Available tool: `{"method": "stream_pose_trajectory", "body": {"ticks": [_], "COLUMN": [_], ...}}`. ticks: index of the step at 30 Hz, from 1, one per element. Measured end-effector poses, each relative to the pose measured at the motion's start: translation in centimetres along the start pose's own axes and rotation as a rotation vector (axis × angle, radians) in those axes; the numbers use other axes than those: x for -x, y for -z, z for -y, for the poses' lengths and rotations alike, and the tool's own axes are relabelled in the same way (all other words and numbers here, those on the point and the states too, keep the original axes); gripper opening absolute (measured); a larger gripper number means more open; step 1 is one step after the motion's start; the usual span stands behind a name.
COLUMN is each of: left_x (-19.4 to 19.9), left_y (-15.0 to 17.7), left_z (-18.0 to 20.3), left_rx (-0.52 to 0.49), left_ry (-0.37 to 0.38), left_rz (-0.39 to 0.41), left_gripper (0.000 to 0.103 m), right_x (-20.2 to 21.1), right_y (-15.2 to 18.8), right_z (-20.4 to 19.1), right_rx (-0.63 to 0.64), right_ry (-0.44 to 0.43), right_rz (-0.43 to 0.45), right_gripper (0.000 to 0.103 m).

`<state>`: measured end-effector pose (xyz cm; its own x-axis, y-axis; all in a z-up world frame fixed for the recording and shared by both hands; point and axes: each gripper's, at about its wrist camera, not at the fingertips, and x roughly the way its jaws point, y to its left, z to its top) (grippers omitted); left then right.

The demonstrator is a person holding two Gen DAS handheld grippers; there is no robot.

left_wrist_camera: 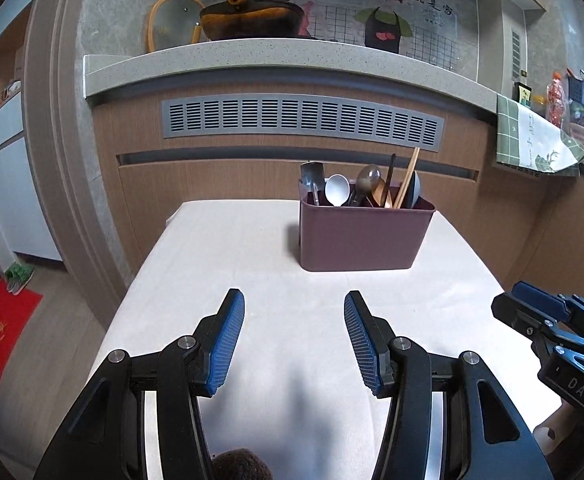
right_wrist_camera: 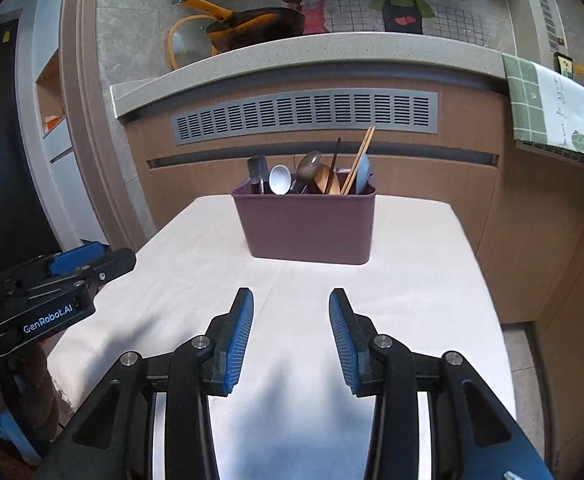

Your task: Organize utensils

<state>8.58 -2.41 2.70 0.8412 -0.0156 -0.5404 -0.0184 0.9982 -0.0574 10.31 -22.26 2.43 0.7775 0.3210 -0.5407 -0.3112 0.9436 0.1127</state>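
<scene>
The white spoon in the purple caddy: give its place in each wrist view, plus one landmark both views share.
Left wrist view: the white spoon stands right of centre, in the left part of the purple caddy, bowl up.
Right wrist view: it sits near the centre, upper half, again left in the caddy.
Shared landmark: the grey vent grille on the cabinet behind the caddy.

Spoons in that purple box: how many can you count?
4 that I can make out in the purple box: a white spoon at left, a metal spoon mid-box, a wooden spoon beside it, a pale blue spoon at right. More may be hidden.
</scene>
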Motion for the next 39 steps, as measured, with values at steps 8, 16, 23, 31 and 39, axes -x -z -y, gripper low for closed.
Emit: {"method": "stream_pose_trajectory", "body": {"ticks": [8, 16, 23, 31, 39], "left_x": [-0.13, -0.53, -0.68, -0.70, -0.67], "left_y": [-0.09, 0.08, 0.28, 0.34, 0.38], "left_z": [-0.02, -0.20, -0.23, -0.15, -0.05], "left_rx": [-0.002, -0.001, 0.000, -0.004, -0.008], "left_ry": [0.010, 0.019, 0.023, 0.026, 0.030], "left_rz": [-0.014, -0.031, -0.040, -0.044, -0.046], "left_gripper": [0.053, 0.053, 0.053, 0.053, 0.053], "right_x": [0.09, -0.01, -0.06, -0.10, -0.01], "right_y": [-0.04, -0.04, 0.06, 0.28, 0.31], "right_z": [-0.02, 0.09, 0.22, 0.36, 0.24], "right_rx": [0.006, 0.006, 0.005, -0.003, -0.002], "right_ry": [0.013, 0.015, 0.016, 0.018, 0.022], "right_rz": [-0.001, -0.006, -0.007, -0.012, -0.012], "right_gripper": [0.037, 0.037, 0.037, 0.037, 0.037]}}
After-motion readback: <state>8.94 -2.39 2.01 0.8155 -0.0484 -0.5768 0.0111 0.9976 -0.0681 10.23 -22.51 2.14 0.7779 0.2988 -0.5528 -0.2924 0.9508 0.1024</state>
